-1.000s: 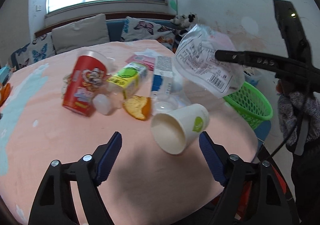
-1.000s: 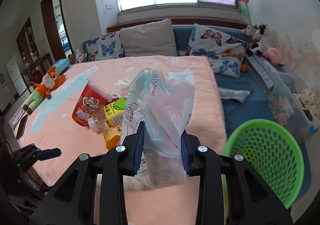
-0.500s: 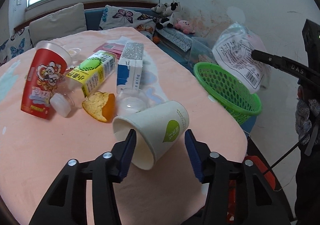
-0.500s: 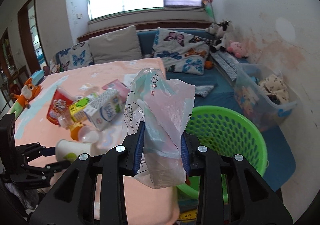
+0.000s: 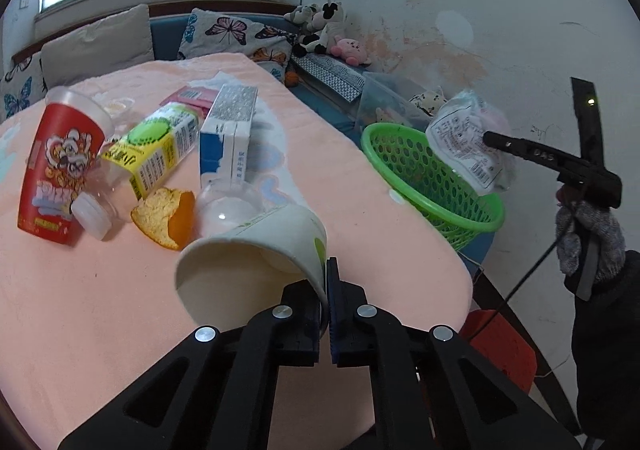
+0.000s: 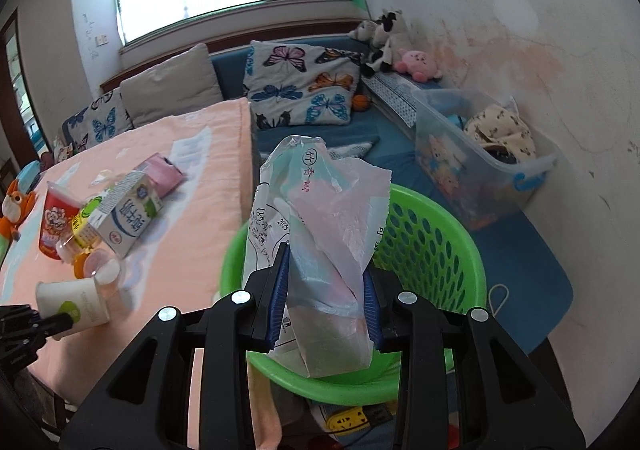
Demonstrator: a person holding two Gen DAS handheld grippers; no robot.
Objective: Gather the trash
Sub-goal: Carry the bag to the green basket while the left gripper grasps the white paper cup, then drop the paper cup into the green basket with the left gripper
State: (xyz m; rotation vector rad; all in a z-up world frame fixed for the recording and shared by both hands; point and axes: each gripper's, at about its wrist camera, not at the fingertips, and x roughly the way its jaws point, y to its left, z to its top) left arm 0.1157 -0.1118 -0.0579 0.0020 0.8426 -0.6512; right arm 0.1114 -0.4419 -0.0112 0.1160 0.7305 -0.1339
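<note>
While both grippers grip trash, the scene reads so:
Left gripper (image 5: 326,292): jaws pinched on the rim wall of the white paper cup (image 5: 256,254), which lies on its side on the pink table (image 5: 100,330); its green logo is partly hidden.
Right gripper (image 6: 325,292): jaws clamped on the printed plastic bag (image 6: 320,210), held over the green basket (image 6: 440,242).
Writing: the bag shows "2005" and Chinese characters; the red cup (image 5: 60,166) reads "PIZZA"; print on the yellow carton (image 5: 156,150) and blue-white carton (image 5: 228,134) is too small.
Basket contents: mostly hidden by the bag.
Other trash: orange peel (image 5: 162,216).
</note>
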